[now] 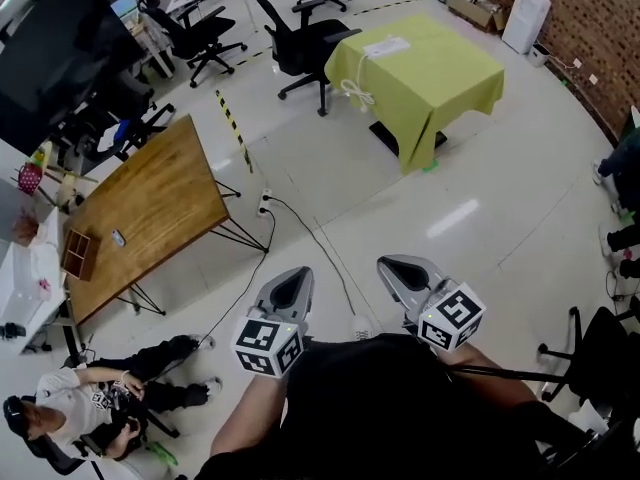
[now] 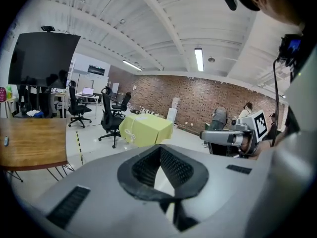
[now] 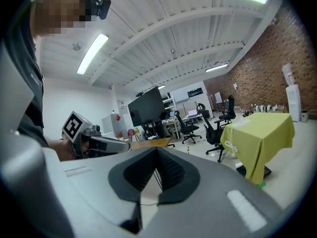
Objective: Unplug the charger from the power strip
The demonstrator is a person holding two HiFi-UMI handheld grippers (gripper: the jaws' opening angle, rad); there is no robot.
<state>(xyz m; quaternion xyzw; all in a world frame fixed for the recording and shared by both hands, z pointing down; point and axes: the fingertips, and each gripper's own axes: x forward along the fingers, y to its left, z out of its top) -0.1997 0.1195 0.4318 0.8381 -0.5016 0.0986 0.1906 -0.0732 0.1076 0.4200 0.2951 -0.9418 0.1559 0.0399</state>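
Both tools are held close in front of the person's body, side by side and pointing ahead. The left gripper (image 1: 291,276) has its jaws closed tip to tip with nothing between them, and the right gripper (image 1: 402,265) is likewise closed and empty. Just beyond them a black cable (image 1: 320,248) runs across the floor to a floor power strip (image 1: 264,205) lying near the corner of the wooden table (image 1: 150,208), ahead and to the left. Farther off, ahead and slightly right, stands the yellow-green cloth table (image 1: 440,78). On its top lies a white power strip (image 1: 386,46), long axis running roughly left to right in the head view, with a white cord (image 1: 356,90) bundled over the near left edge. No charger body can be made out at this range. In my judgement that strip is the target. It is well apart from both grippers, with the right one marginally nearer. Office chairs (image 1: 300,38) stand beyond.
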